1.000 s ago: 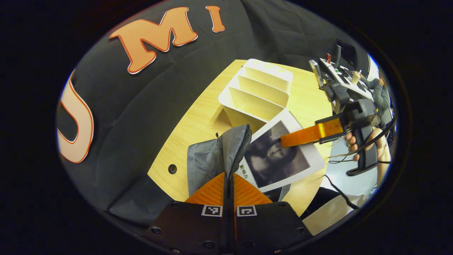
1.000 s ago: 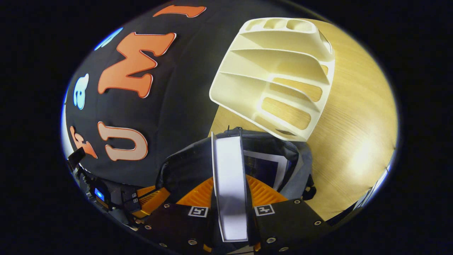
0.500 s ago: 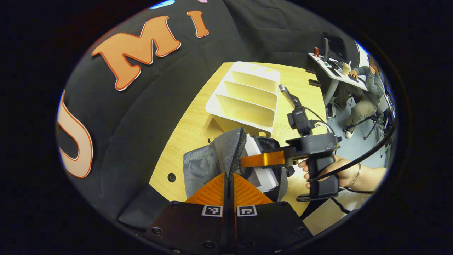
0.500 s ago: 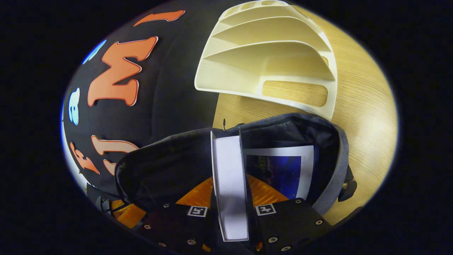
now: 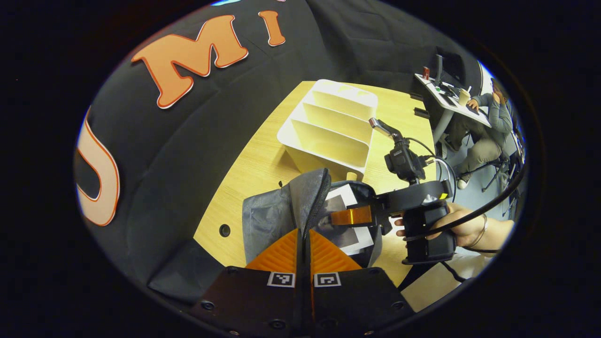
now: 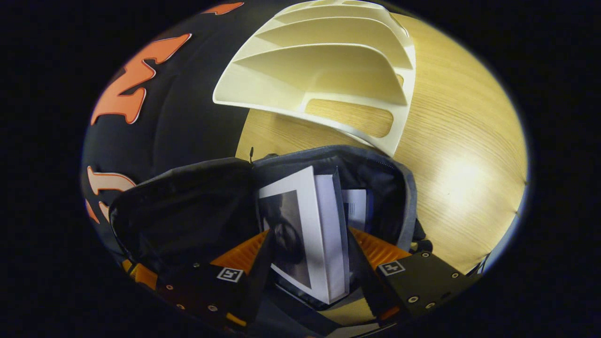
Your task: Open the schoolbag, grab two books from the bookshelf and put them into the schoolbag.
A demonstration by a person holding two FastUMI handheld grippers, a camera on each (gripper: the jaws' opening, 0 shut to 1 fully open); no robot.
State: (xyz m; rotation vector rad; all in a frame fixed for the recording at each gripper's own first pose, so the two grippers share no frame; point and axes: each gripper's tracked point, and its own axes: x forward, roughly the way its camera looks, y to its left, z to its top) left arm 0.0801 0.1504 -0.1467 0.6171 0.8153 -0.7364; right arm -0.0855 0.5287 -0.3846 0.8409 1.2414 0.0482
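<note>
My left gripper [image 5: 304, 239] is pinched tight on the edge of the grey schoolbag [image 5: 281, 211], holding its mouth open on the wooden table [image 5: 253, 164]. My right gripper [image 6: 307, 253] is down at the bag's mouth with its fingers spread wide apart. A book [image 6: 305, 225] with a dark picture on its cover stands between them inside the bag, and I cannot tell if they touch it. Another book [image 6: 357, 204] sits behind it. The white bookshelf [image 6: 328, 61] stands just beside the bag.
</note>
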